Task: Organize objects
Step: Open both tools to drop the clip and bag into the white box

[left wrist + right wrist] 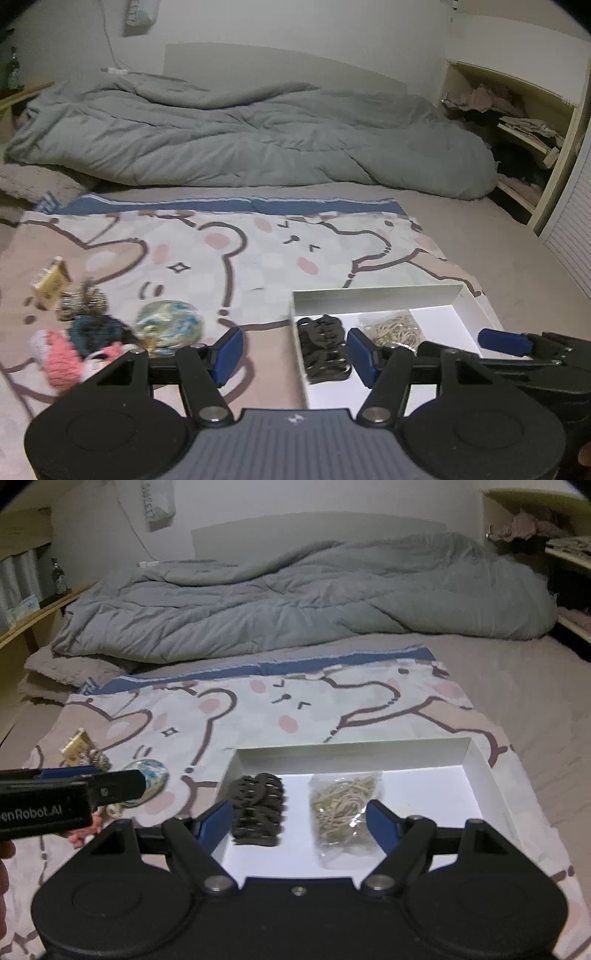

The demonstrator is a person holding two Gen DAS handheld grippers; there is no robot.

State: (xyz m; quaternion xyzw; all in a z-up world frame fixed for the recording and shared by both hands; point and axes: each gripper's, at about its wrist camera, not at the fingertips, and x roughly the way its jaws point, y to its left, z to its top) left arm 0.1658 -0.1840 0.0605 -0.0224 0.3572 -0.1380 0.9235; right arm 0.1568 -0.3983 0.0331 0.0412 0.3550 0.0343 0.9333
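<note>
- Black hair clip (257, 814) lies in the white box (476, 775), at 9 o'clock of the band bag (345, 812), long axis running 12-to-6.
- Both grippers, left (295, 354) and right (295, 823), tilt down; jaws wide, empty.

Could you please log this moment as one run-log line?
left hand-held gripper: open, empty | right hand-held gripper: open, empty | white box: black hair claw, rubber-band bag inside | pile: outside
</note>
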